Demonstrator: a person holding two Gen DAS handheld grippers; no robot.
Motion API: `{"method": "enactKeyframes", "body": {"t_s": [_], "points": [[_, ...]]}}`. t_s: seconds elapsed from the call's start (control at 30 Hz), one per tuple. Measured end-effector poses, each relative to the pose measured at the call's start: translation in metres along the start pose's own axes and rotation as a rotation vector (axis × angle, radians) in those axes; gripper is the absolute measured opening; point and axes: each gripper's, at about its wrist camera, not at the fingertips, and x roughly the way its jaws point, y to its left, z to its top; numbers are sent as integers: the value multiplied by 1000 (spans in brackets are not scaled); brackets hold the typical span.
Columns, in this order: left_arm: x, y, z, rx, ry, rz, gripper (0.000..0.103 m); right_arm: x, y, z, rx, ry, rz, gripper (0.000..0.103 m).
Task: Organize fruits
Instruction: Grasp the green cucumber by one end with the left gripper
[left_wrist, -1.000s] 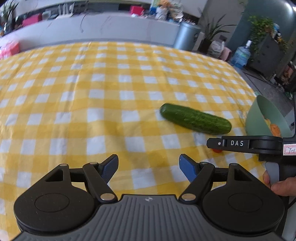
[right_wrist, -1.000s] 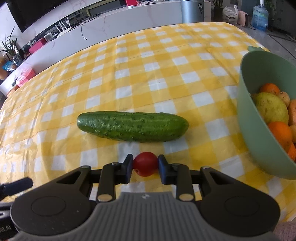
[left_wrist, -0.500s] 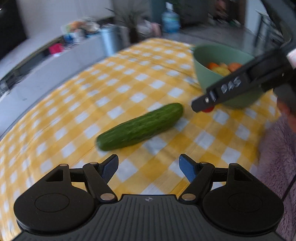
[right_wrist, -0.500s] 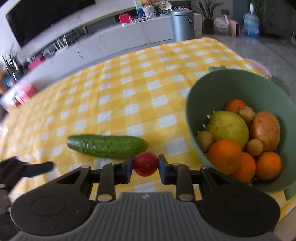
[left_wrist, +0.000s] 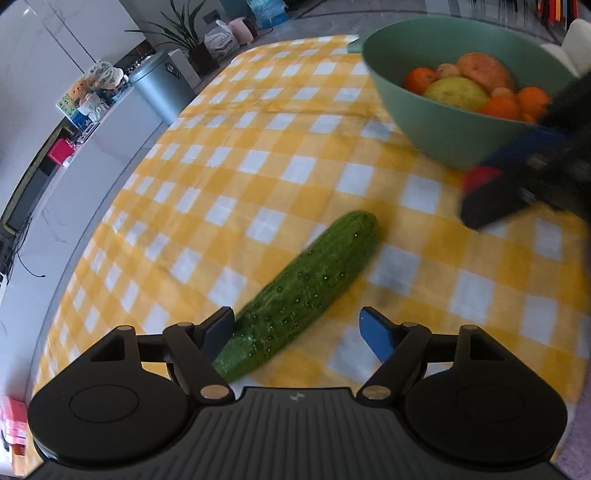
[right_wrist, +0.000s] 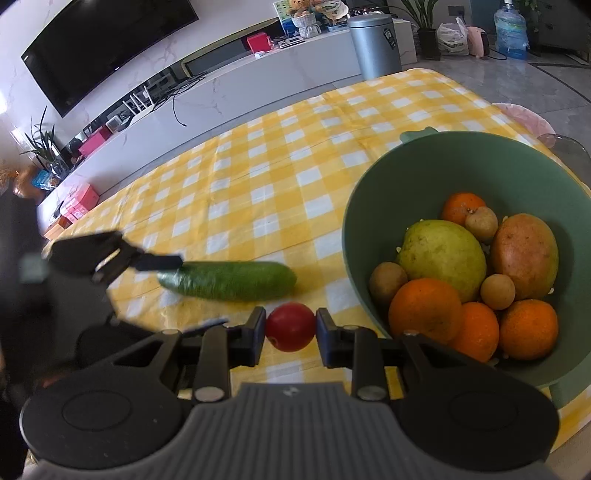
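Yellow-checked tablecloth (right_wrist: 280, 177) over the table — cucumber (right_wrist: 229, 284) lying flat, green bowl (right_wrist: 373, 206) beside it

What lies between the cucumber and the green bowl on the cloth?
Only bare checked tablecloth separates the cucumber from the green bowl in the right wrist view; the tomato held by the right hand-held gripper is nearer the camera.

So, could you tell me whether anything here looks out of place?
Only the cucumber: it lies alone on the checked cloth, outside the green bowl where the other fruit sits. Nothing looks spilled or damaged.
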Motion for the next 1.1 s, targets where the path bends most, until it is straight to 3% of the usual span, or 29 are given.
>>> {"method": "enactKeyframes", "body": {"t_s": [0.17,0.2,0.23,0.27,0.33,0.43,0.5,0.57,0.67,0.8,0.93,1.1], "points": [[17,1,22,213,65,-105,88,-4,-7,1,10,-7,15,26],[20,4,27,247,69,-144,83,-7,-8,1,14,-18,9,26],[24,10,33,244,97,-205,69,-10,-10,1,19,-30,9,26],[29,19,39,201,135,-275,64,-13,-12,2,25,-37,21,26],[38,33,43,113,175,-340,61,-20,-19,3,35,-38,71,26],[31,24,37,92,165,-282,59,-33,-40,10,89,-27,132,25],[19,21,35,20,159,-223,59,-47,-59,19,140,-42,162,25],[0,35,30,-171,103,-233,56,-63,-77,29,173,-73,142,25],[-43,58,11,-478,-94,-265,47,-82,-98,43,169,-131,54,25],[-85,55,0,-700,-265,-327,44,-66,-117,58,114,-35,-37,26],[-106,45,14,-823,-399,-373,44,-52,-134,53,124,30,-64,26],[-111,30,39,-863,-510,-481,43,-46,-145,37,142,83,-74,30]]}}
